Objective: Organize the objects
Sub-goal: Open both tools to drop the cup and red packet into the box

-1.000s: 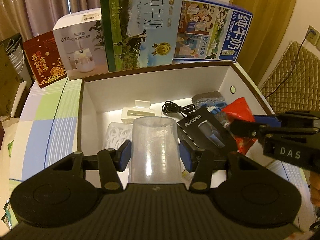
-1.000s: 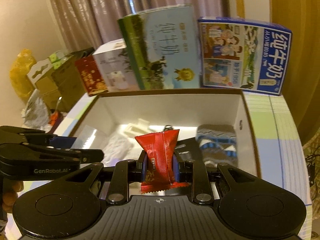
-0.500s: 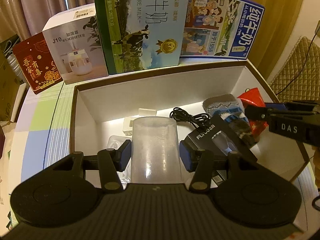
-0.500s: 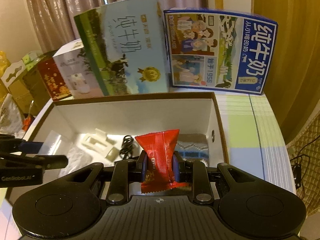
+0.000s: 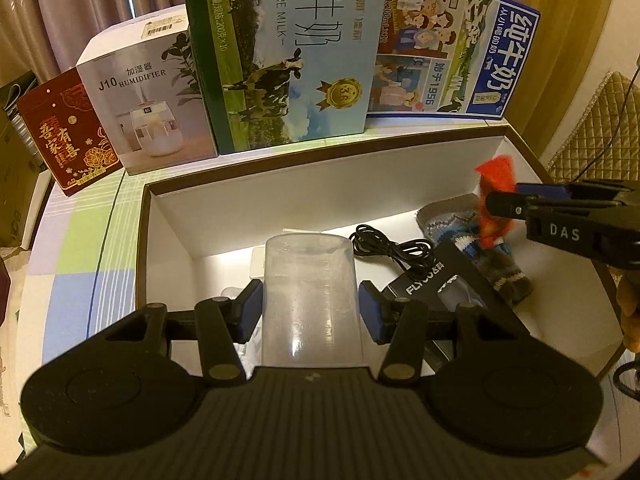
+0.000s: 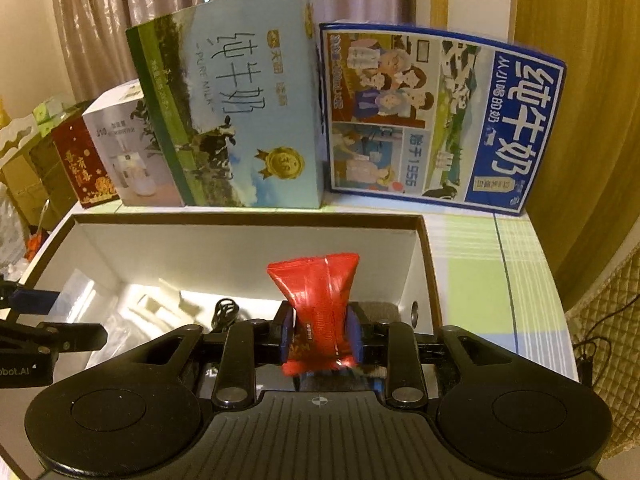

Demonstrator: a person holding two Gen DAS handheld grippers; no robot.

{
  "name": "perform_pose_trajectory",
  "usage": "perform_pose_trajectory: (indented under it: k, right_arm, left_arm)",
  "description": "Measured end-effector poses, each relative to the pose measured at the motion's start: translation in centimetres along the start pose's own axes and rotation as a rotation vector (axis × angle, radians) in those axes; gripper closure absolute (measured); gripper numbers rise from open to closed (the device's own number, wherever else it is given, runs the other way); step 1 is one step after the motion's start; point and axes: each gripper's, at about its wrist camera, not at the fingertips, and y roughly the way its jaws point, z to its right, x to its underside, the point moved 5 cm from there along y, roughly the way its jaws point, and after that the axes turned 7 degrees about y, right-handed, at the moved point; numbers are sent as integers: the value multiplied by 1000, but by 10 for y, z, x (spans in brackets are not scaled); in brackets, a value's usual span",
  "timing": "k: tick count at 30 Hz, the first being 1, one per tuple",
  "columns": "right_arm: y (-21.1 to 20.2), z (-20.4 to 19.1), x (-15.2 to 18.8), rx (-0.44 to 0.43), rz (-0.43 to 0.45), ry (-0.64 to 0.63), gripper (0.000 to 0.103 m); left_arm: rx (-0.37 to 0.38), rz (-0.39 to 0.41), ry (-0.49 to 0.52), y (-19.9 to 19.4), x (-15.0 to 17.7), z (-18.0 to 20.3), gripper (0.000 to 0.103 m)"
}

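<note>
Your left gripper has its jaws clamped on the clear cup, your right gripper pinches the red packet; both hover over the open box (already half-filled), presumably ready to drop in.

box left half free – right crowded
</note>
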Motion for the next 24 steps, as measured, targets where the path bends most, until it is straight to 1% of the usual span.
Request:
perform_pose_trajectory:
  k: [1,2,12,14,16,18,19,20,23,24]
  right_arm:
    - [-2,0,0,-2,17,3,47]
    - [-5,1,0,0,28,3,45]
    - [-23,2,13,-51,0,56,43]
    - [-29,0,18,-61,-3,64,42]
    - [-35,-1,21,-69,-5,70,39]
    - [-41,-2,25,-79,-4,81,34]
    - [-45,-3,27,-85,-4,86,32]
    - [-48,-4,28,-89,-6,90,28]
    - [-57,-6,33,-98,-6,97,15]
    - [-60,-6,34,-100,-6,98,14]
  left_arm:
    - [-1,0,-1,1,0,-1,56]
    - [-2,-1,-2,2,0,-2,56]
    - [-13,2,2,10,-2,-4,56]
    - [-16,6,5,10,-4,-5,48]
    - [-21,9,7,10,-5,-5,41]
    - [-18,14,6,7,-6,-5,39]
    - [-20,15,5,6,-6,-5,36]
    - [-23,16,4,4,-5,-6,32]
    - [-18,26,8,-4,-4,-4,28]
    - [-20,26,11,-7,-3,-4,27]
